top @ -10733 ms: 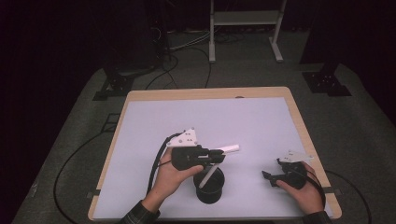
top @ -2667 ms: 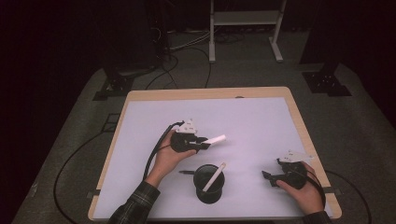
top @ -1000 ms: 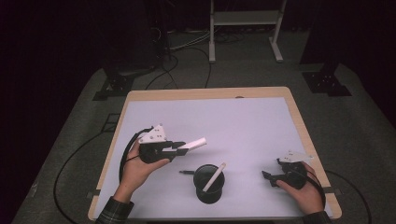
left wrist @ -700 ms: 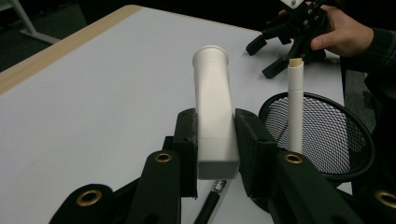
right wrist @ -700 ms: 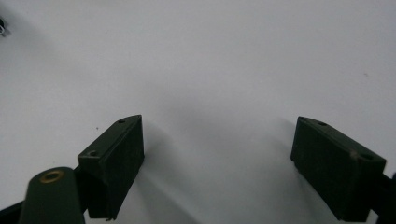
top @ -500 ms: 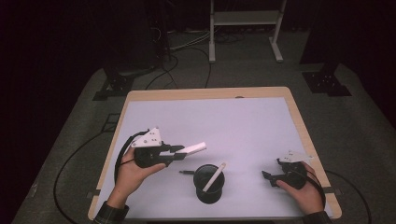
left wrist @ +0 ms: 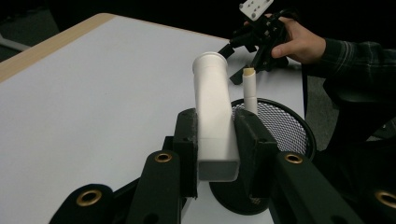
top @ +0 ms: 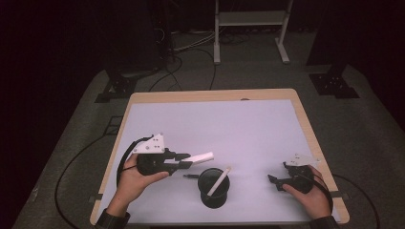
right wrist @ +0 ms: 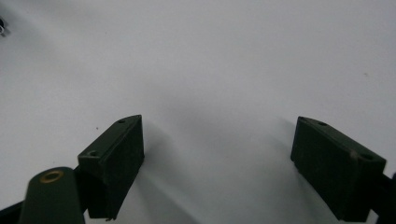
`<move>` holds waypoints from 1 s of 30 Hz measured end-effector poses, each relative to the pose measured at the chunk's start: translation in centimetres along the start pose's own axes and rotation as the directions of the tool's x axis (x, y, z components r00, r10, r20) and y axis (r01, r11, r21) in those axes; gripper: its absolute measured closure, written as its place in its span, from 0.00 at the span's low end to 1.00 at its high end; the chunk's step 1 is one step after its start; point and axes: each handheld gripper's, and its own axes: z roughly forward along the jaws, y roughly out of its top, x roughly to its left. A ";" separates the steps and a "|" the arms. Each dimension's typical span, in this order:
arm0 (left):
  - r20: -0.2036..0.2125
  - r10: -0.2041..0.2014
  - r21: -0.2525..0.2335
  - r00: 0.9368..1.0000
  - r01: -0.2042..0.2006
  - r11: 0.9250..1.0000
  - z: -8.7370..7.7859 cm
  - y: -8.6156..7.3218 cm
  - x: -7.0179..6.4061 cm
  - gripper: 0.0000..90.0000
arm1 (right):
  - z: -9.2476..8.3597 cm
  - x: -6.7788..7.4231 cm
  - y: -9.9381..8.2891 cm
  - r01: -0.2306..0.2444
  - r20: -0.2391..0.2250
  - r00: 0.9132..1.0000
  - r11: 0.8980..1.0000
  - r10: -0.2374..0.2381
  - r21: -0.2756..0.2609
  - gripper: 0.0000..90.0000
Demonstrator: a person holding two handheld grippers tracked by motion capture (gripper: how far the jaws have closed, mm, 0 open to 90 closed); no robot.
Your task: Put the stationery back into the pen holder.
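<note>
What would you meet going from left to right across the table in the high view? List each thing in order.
Left hand-held gripper → white tube it holds → black mesh cup with a white stick → right hand-held gripper.

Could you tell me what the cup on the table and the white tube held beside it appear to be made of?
The pen cup looks like black metal mesh, matt: fine wire grid shows in its wall under a solid rim. The white tube in the left tool looks like smooth matt plastic, possibly coated card: even surface, flared round lip, squared end.
</note>
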 end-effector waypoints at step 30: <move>0.086 0.003 0.020 0.996 -0.005 1.000 0.6 0.3 -0.6 0.79 | 0.0 0.0 0.0 0.001 0.000 1.000 1.000 -0.001 0.000 0.18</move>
